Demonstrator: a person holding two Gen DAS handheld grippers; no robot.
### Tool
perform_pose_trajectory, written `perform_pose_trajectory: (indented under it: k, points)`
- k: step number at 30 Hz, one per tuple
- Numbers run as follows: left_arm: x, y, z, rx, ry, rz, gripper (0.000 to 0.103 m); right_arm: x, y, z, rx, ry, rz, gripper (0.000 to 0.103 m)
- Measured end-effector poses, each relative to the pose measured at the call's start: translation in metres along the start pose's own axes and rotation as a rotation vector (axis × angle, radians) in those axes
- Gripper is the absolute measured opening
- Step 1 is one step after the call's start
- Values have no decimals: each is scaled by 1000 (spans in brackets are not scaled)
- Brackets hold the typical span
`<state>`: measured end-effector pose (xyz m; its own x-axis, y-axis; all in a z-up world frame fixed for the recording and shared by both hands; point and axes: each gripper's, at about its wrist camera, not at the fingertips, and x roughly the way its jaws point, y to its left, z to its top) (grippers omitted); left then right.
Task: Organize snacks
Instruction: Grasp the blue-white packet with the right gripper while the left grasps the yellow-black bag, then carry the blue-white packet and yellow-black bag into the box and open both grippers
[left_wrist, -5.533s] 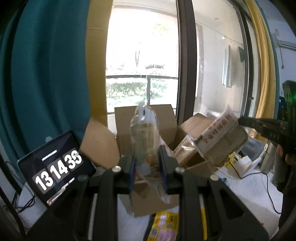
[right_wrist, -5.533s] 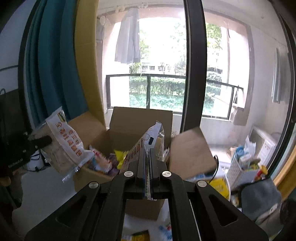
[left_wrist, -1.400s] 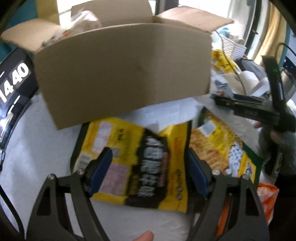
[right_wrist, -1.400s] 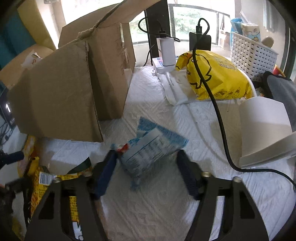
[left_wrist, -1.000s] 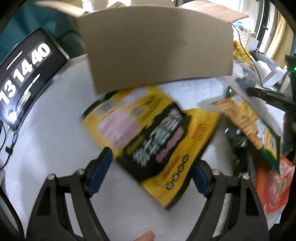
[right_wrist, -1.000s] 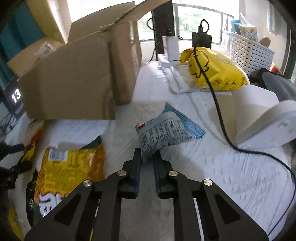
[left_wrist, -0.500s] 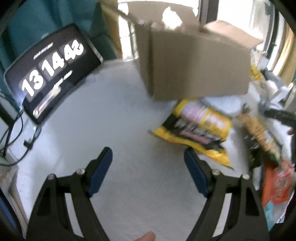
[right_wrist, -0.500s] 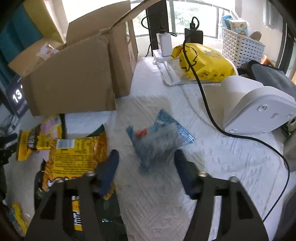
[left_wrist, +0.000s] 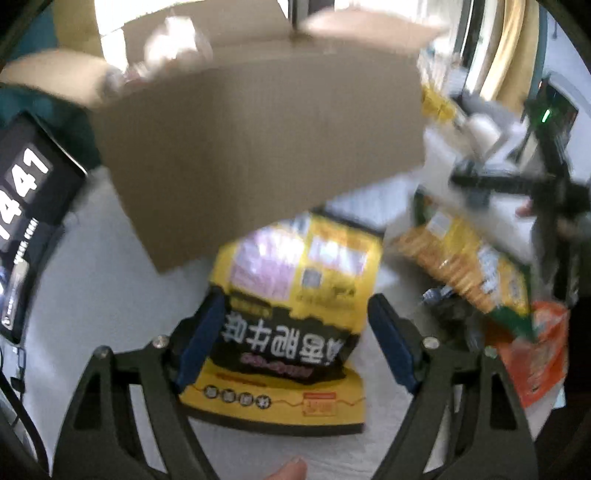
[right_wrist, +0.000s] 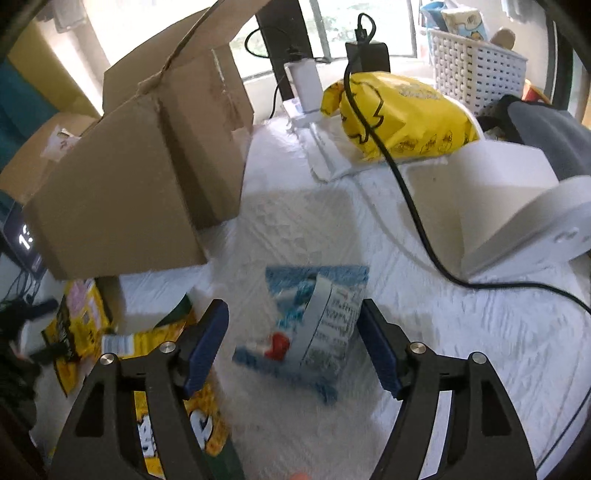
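My left gripper (left_wrist: 295, 343) wide open over yellow-black snack bag (left_wrist: 291, 332), flat on table near box (left_wrist: 258, 147). My right gripper (right_wrist: 291, 350) jaws just opened, blue-white packet (right_wrist: 314, 325) lying loose btwn them.

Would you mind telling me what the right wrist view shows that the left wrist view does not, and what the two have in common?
Only the right wrist view shows the blue snack packet lying between the open right gripper, the black cable and the white basket.

Only the left wrist view shows the orange packet and the open left gripper.

Both show the cardboard box, the yellow-and-black snack bag and the clock tablet.
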<state>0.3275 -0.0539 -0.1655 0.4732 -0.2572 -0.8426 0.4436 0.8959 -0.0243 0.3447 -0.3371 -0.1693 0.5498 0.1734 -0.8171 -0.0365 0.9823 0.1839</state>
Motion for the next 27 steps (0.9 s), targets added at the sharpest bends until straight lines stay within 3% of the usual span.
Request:
perform_pose_trajectory:
  k: [5,7,9,12,15,19,27]
  points:
    - [2,6,-7,-17,-4,-16,83,1,2,-2,-34,-16,-20,74]
    - [7,9,-12,-1,-12,-7,94,1,6,-5,-59,-25,-52,63]
    - [16,16,-21,-5,-17,-7,98,-1,7,-8,-71,-34,-72,46]
    - [15,15,-21,-3,-20,-2,98,-3,5,-11,-73,-35,-54,45]
    - [12,14,-24,-7,-20,-11,96,-8,7,-15,-78,-33,-36,44]
    - [8,2,-27,18,-24,-27,76,-17,7,-21,-74,-42,-23,43]
    - [-13,-22,-44,81,-35,-73,70,-33,10,-26,-84,-65,-25,43]
